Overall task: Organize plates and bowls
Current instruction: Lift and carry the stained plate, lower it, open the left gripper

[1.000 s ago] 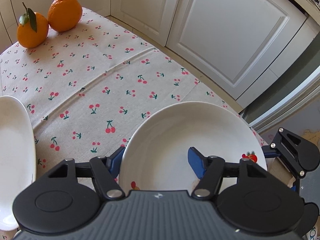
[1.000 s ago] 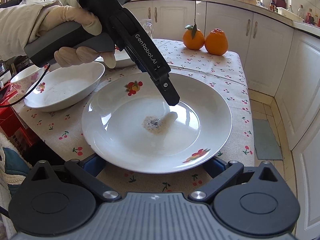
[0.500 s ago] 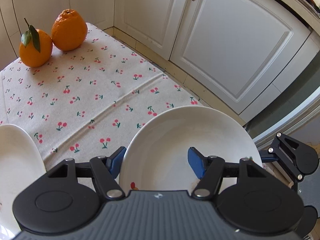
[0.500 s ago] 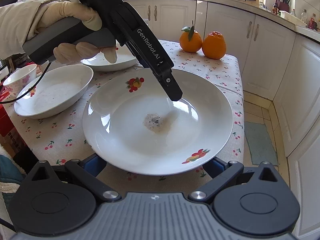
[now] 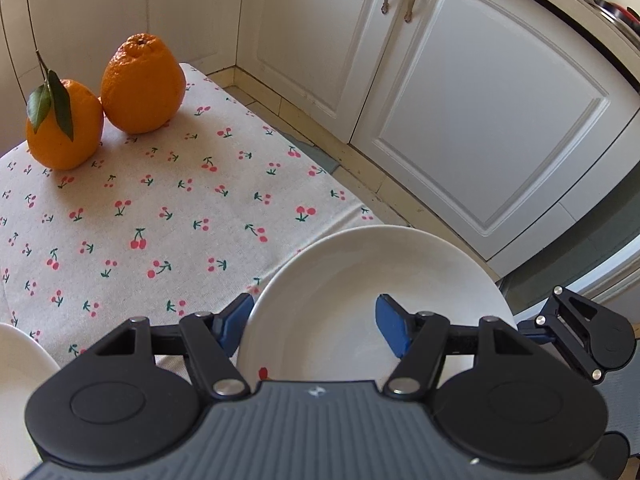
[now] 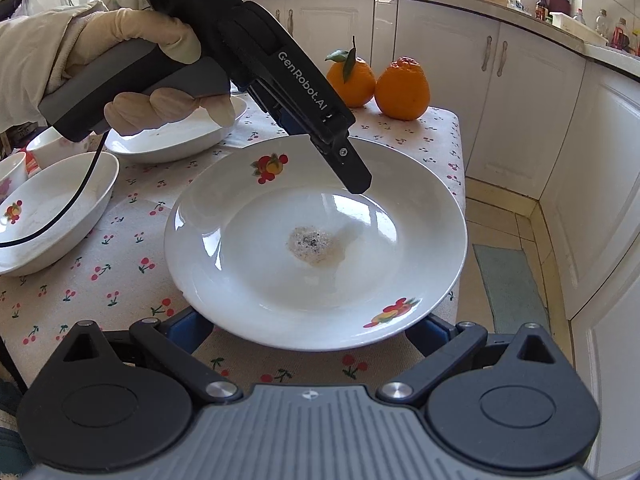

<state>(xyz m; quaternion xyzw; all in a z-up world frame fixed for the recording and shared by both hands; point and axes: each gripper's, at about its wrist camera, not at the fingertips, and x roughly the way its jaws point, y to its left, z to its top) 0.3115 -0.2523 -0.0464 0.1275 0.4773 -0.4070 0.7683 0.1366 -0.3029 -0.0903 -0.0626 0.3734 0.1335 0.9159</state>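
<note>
A white plate with fruit prints (image 6: pixel 316 240) is lifted above the table, with a wet speck at its middle. My left gripper (image 5: pixel 316 326) straddles its rim, one finger under and one finger (image 5: pixel 390 330) over the plate (image 5: pixel 360 280); the jaws look closed on the rim. It shows from outside in the right wrist view (image 6: pixel 352 176). My right gripper (image 6: pixel 308 330) is open, its blue fingers below the plate's near edge, not clamping it.
Two oranges (image 5: pixel 104 100) sit at the far corner of the cherry-print tablecloth (image 5: pixel 160 208). Two white deep plates (image 6: pixel 52 208) (image 6: pixel 180 136) and small bowls (image 6: pixel 12 168) stand at the left. White cabinets (image 5: pixel 460 100) lie beyond the table edge.
The plate has risen and shifted toward the table's far corner with my left gripper. The oranges appear closer. The right gripper stays under the plate's near edge.
</note>
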